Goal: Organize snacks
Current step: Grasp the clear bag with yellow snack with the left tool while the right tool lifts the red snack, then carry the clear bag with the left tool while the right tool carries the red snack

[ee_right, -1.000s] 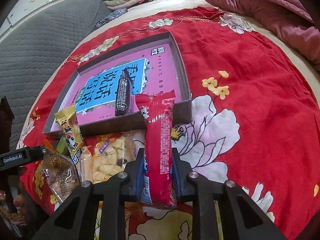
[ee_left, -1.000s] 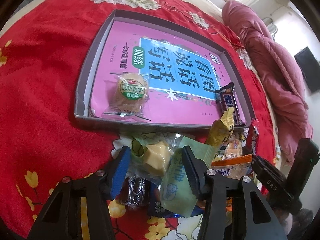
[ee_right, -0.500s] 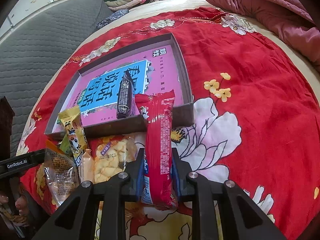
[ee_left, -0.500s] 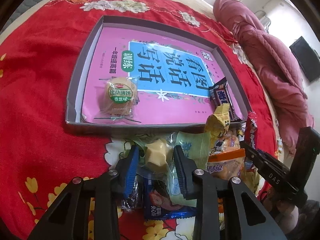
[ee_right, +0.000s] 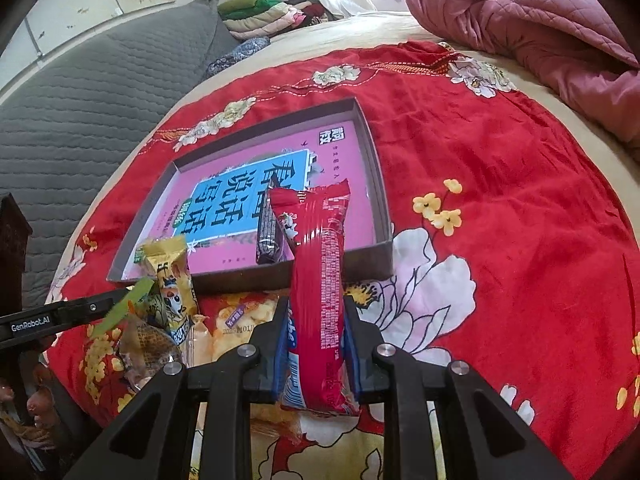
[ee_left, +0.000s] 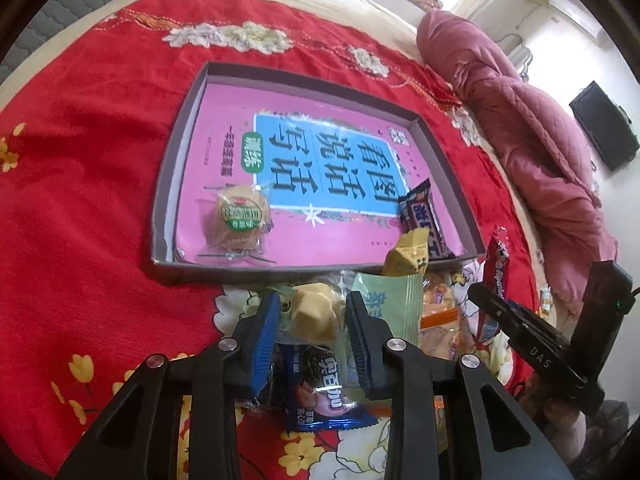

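Open room across the middle of the tray (ee_left: 448, 168). Blocked at its near wall by the snack pile (ee_left: 400, 304). Bare red bedspread (ee_right: 520, 200) right of it.

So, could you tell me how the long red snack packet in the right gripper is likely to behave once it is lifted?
The red packet probably stays fairly stiff: it stands out beyond the right gripper without drooping. Its glossy film may slip. It looks light for its length.

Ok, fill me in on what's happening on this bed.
A person is sorting snacks with two handheld grippers. The left gripper is shut on a yellow wrapped pastry from the pile. The right gripper grips a long red snack pack. Both are just short of the shallow box, which already holds a round biscuit and a dark chocolate bar.
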